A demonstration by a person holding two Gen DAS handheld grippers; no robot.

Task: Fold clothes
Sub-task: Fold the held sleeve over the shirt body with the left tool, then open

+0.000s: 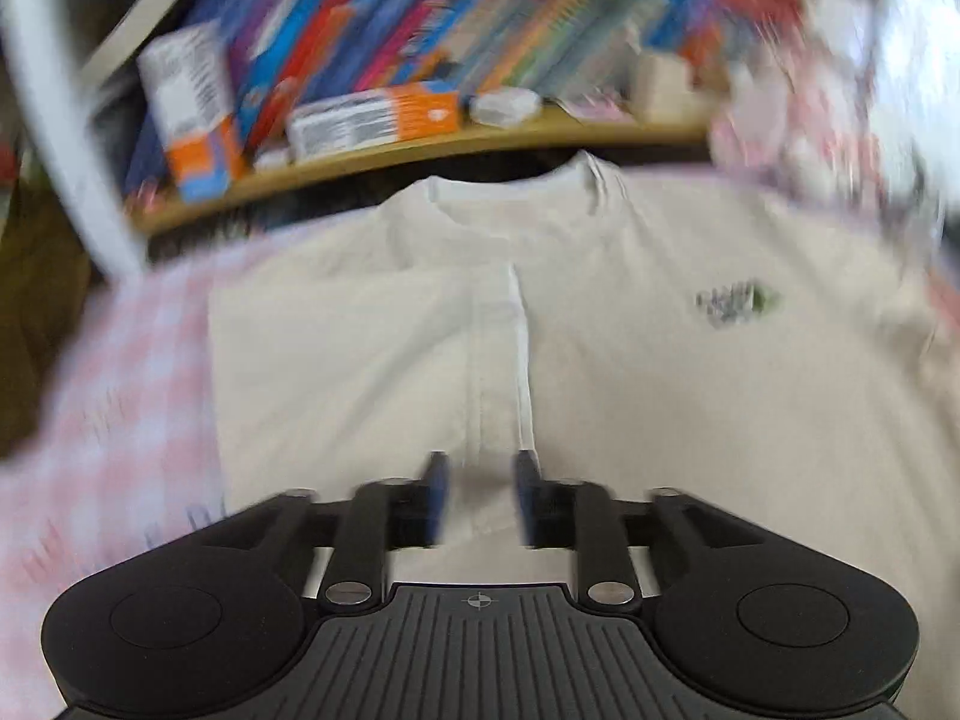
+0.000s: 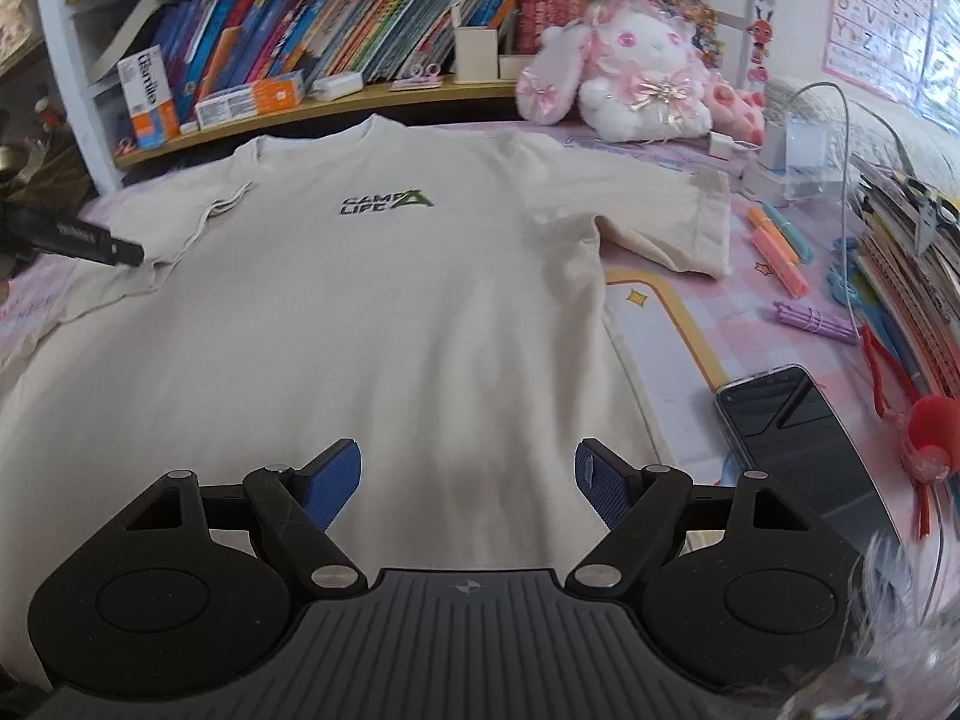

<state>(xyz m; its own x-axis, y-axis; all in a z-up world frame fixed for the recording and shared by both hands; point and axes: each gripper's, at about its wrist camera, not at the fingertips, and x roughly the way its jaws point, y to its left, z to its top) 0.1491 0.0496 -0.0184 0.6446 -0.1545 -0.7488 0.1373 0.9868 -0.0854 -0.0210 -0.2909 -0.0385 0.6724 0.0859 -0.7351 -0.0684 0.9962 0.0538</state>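
Both pairs of jaws stand released: my left gripper shows its blue pads parted with only cloth beneath the gap, nothing pinched, and my right gripper is spread wide and empty above the lower body of the T-shirt. That cream shirt lies chest-up on the pink checked table cover, collar toward the bookshelf, printed logo showing. Its left sleeve side lies turned inward over the body, a straight hem edge running away from my left pads; I judge one side fold is laid. The right sleeve lies spread outward, so I judge that side to be the next fold. Obstructions noted beside it: highlighter pens, a purple bundle, a phone near the hem corner, a white cable, and red-handled tools. A plush rabbit sits beyond the shoulder, clear of the cloth. The left view is blurred; fine detail there cannot be confirmed.
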